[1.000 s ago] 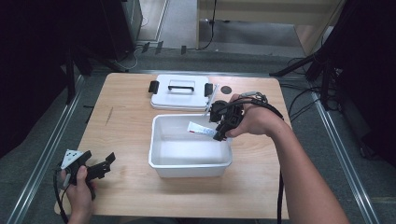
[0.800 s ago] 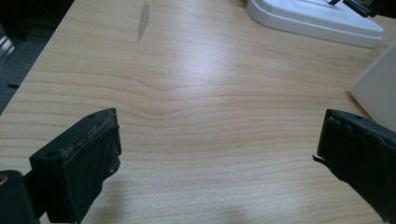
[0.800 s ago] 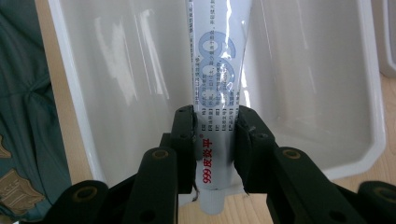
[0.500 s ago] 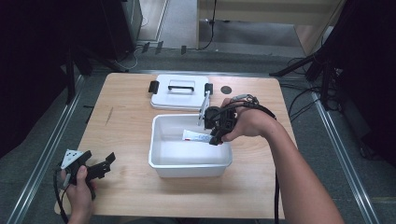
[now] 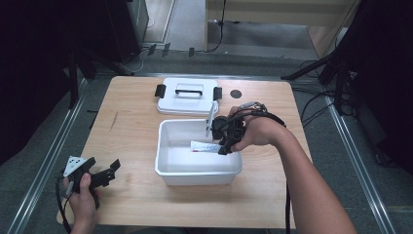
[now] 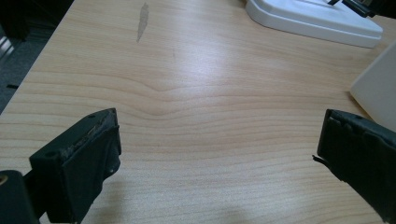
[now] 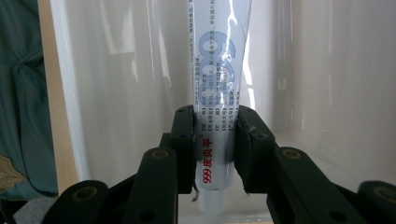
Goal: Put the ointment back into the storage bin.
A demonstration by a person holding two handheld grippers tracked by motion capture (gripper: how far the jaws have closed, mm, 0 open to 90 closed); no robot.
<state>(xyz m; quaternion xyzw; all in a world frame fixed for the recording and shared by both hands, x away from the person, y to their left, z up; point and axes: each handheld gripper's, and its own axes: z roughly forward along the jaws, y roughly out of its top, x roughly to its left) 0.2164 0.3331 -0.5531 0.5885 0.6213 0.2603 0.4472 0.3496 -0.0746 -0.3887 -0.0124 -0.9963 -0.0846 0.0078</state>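
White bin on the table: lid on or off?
Off. The lid lies flat on the table behind the open bin.

A white tube (image 5: 204, 146) with blue print and red lettering near its white cap lies inside an open white rectangular bin (image 5: 198, 172), at the centre of the high view, lengthwise from left to right. In the right gripper view the tube (image 7: 218, 93) runs from bottom centre up to the top edge, clamped near its cap end.
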